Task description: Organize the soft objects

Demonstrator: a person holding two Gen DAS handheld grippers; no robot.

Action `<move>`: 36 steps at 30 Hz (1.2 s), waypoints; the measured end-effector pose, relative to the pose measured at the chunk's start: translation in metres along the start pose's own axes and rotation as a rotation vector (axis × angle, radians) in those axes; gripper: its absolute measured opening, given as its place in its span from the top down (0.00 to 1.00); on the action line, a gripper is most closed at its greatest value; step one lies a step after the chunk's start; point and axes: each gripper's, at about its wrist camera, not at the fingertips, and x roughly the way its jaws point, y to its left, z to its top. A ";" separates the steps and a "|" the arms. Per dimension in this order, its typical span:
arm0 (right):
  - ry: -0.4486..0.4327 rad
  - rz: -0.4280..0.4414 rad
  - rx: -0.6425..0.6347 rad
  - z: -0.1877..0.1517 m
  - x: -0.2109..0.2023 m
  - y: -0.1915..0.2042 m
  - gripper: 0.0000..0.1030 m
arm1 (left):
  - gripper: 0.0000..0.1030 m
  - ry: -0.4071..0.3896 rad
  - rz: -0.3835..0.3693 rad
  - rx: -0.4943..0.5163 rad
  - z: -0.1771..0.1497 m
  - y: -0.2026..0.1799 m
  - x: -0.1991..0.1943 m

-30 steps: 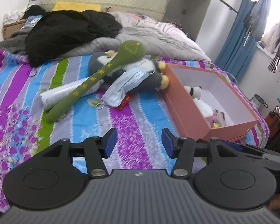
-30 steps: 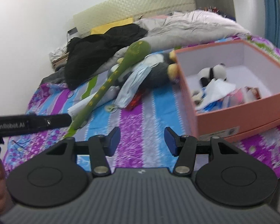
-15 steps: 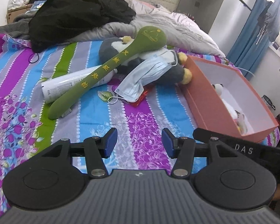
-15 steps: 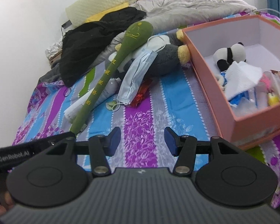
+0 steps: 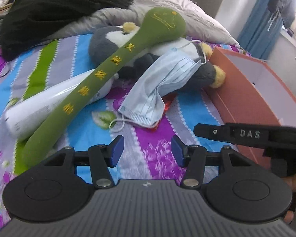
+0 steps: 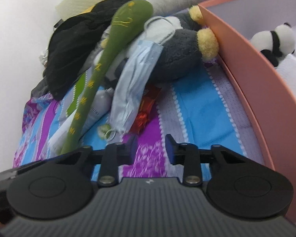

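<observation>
Nearest, the left tool (image 5: 147, 151) stands about half open over the striped bedspread (image 5: 157, 158) with nothing between its fingers. The right tool (image 6: 149, 150) is closing, also on nothing, low beside the orange box (image 6: 256, 90). Just ahead of both lies the blue face mask (image 5: 163, 86), draped off the grey plush penguin (image 6: 179, 59), probably because it was dropped onto the pile. A long green plush club (image 5: 108, 73) leans across the penguin and a white tube (image 5: 49, 102). The box, already holding a small panda (image 6: 274, 41), looks like the collecting place. Farthest lie black clothes (image 5: 55, 6).
</observation>
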 end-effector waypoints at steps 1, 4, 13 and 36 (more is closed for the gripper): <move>0.006 0.000 0.016 0.004 0.008 -0.003 0.73 | 0.43 0.005 0.001 0.011 0.004 0.001 0.010; 0.015 0.013 0.056 0.015 0.028 -0.009 0.73 | 0.37 0.009 0.016 0.035 0.014 0.003 0.031; 0.028 0.067 0.126 0.032 0.074 -0.020 0.74 | 0.29 -0.013 -0.004 0.030 0.040 0.017 0.075; 0.057 0.093 0.098 0.042 0.064 -0.016 0.96 | 0.94 -0.012 -0.039 -0.079 0.032 0.022 0.057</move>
